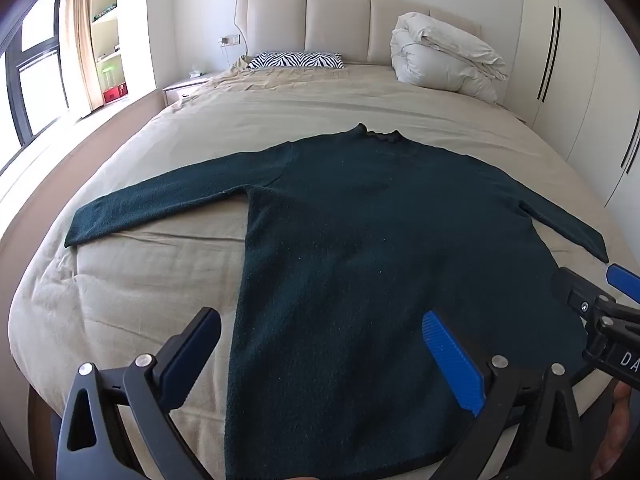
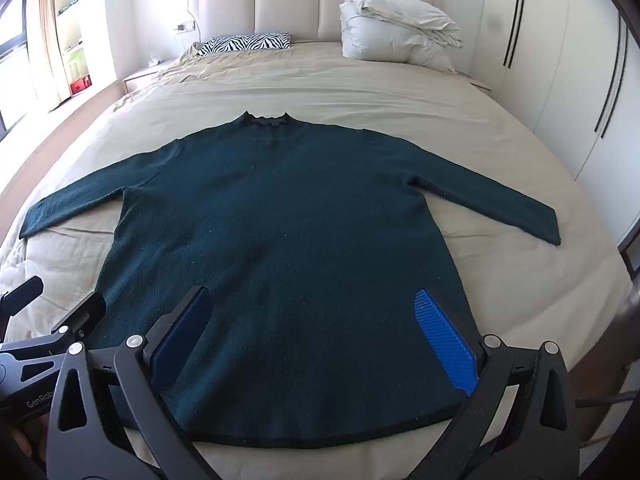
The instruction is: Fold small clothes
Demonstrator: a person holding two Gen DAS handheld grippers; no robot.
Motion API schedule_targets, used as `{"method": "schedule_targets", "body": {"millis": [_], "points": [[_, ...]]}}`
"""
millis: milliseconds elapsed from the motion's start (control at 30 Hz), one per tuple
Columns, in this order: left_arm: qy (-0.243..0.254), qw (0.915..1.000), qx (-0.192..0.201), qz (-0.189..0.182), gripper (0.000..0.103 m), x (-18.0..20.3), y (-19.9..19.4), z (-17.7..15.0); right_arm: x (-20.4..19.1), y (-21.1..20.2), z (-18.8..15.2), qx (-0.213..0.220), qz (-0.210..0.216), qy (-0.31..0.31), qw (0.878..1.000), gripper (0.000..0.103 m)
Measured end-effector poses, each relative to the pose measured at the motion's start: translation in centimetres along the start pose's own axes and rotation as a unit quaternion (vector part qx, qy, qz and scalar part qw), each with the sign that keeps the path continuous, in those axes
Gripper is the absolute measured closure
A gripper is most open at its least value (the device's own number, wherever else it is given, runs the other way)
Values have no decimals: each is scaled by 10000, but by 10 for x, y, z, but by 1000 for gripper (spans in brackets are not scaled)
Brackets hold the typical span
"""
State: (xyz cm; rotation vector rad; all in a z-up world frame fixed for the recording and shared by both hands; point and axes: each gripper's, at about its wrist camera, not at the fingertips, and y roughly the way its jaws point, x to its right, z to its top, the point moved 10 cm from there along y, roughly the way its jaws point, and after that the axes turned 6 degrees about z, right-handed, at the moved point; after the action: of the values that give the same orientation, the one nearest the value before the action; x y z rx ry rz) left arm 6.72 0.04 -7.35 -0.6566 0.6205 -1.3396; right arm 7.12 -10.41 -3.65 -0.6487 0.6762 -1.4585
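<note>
A dark green long-sleeved sweater (image 1: pixel 360 220) (image 2: pixel 280 216) lies flat on the beige bed (image 1: pixel 160 280) (image 2: pixel 360 92), collar away from me, both sleeves spread out to the sides. Its black-trimmed hem (image 2: pixel 280 442) is nearest me. My left gripper (image 1: pixel 320 356) hovers open over the sweater's lower left part, with nothing between its blue pads. My right gripper (image 2: pixel 320 336) is open above the lower middle of the sweater, also holding nothing. The right gripper's fingers (image 1: pixel 620 280) show at the left wrist view's right edge, and the left gripper's fingers (image 2: pixel 84 312) at the right wrist view's lower left.
A zebra-print pillow (image 1: pixel 296 60) (image 2: pixel 248 42) and a rolled white duvet (image 1: pixel 444 64) (image 2: pixel 396 34) lie by the padded headboard (image 1: pixel 340 20). White wardrobes (image 1: pixel 580 80) line the right side; a window with curtain (image 1: pixel 76 40) and shelves is on the left.
</note>
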Motion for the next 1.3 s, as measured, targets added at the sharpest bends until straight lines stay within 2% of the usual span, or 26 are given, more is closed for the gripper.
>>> {"method": "schedule_targets", "body": {"millis": [1300], "points": [[39, 10000, -43, 18, 0, -1, 1, -3, -2, 4, -3, -37, -35, -2, 10000, 0]]}}
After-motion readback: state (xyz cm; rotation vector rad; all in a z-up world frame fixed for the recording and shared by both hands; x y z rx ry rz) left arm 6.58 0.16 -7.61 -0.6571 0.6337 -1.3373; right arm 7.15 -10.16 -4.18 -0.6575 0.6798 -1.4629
